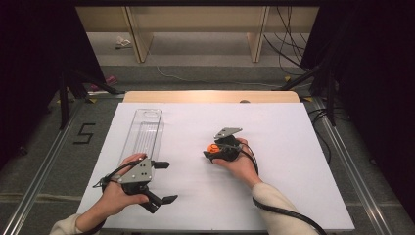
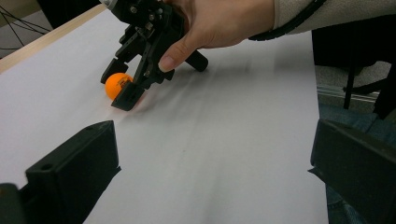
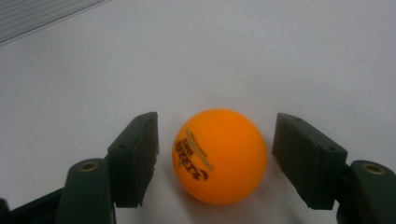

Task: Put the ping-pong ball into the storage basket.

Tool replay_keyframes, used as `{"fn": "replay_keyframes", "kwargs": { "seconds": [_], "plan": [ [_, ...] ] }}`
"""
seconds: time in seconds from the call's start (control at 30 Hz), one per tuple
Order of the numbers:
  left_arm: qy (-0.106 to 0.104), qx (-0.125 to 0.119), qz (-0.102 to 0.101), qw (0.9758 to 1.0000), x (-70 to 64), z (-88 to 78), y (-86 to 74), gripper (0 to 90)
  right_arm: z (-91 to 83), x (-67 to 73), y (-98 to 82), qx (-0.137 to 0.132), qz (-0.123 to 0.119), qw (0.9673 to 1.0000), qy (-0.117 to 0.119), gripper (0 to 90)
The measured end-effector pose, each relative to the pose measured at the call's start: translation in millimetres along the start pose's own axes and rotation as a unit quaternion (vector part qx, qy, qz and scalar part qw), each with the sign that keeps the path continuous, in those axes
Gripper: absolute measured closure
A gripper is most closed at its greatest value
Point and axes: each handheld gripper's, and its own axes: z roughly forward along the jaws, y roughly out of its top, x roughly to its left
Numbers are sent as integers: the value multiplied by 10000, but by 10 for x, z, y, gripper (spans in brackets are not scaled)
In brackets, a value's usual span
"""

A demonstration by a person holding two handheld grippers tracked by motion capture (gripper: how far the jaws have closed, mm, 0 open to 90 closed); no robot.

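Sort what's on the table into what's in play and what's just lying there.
In play:
- right claw, open around the ball
- orange ball, between its jaws

Lying about:
- clear plastic tray
- left claw, open, holding nothing

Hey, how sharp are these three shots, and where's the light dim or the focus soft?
High view: white table bright, surroundings dark. Left gripper view: its near fingers soft, orange ball fairly sharp. Right gripper view: ball's print readable, faint shadow beneath.

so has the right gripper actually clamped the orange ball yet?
No. In the right gripper view the orange ball sits on the table between the right gripper jaws, with a visible gap on each side.
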Motion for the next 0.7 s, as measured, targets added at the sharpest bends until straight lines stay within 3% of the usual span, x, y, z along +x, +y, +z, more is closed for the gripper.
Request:
{"fn": "replay_keyframes", "kwargs": {
  "seconds": [0.7],
  "plan": [
    [-8, 5, 5, 10000, -2, 0, 0, 7, 1, -5, -14, 28, -77, 10000, 30, 470]
  ]
}}
